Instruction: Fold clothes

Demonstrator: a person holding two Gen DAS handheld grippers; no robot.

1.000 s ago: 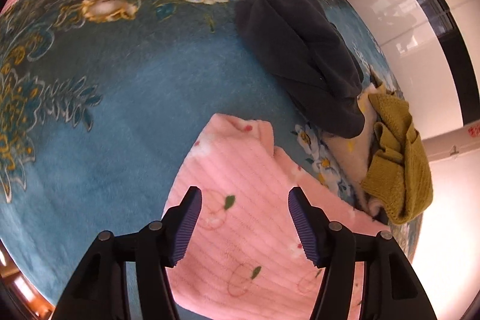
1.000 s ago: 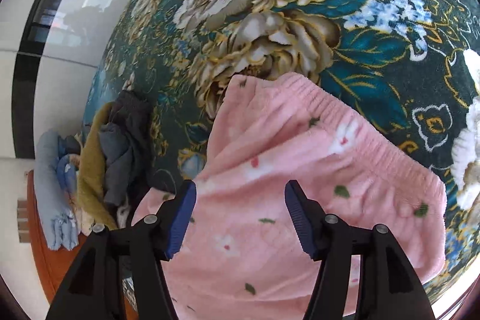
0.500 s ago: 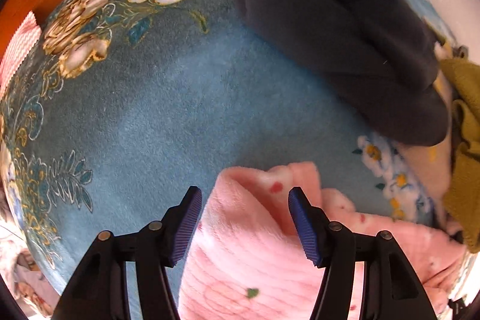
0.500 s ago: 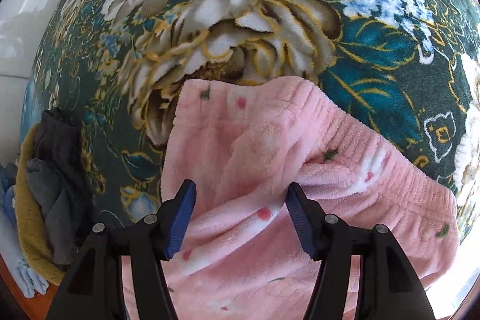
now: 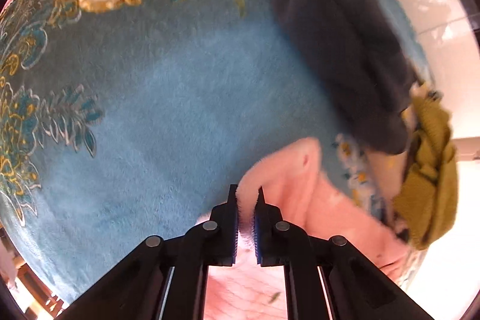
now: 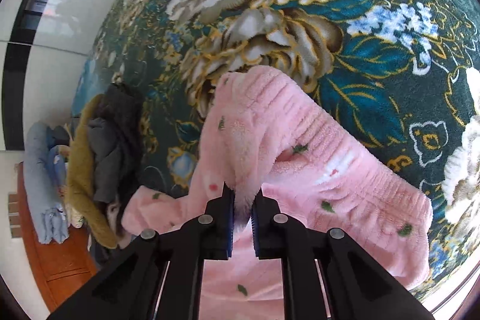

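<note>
Left gripper (image 5: pixel 246 194): clamped on a raised fold of the pink fleece garment (image 5: pixel 315 212); its jaws have just been closing, with the fabric pinched between the blue pads.
Right gripper (image 6: pixel 242 197): clenched on a bunched fold of the same pink fleece garment (image 6: pixel 300 146) near its ribbed waistband (image 6: pixel 354 158); its jaws have also just been closing on the cloth.
Garment's place: directly under and ahead of both tools, lying on the floral blanket (image 5: pixel 168 98).
Garment's long axis, right wrist view: the waistband runs from just ahead of the fingertips' left side down to the right, ending at the picture's lower right edge.
Garment's long axis, left wrist view: the cloth stretches from the pinched fold rightward and toward the camera, with one pale corner standing up just right of the tips.
Pose of both tools: each points steeply down at the blanket, fingers roughly upright in its own picture.
Further out, left wrist view: a dark grey garment (image 5: pixel 342 44) ahead and to the right, well apart from the tips; a mustard knit garment (image 5: pixel 429 182) at the far right.
Further out, right wrist view: the same mustard knit (image 6: pixel 81 170) and grey pile (image 6: pixel 111 152) off to the left; a blue bundle (image 6: pixel 42 182) beyond them.
Blur: the left wrist view is smeared.
</note>
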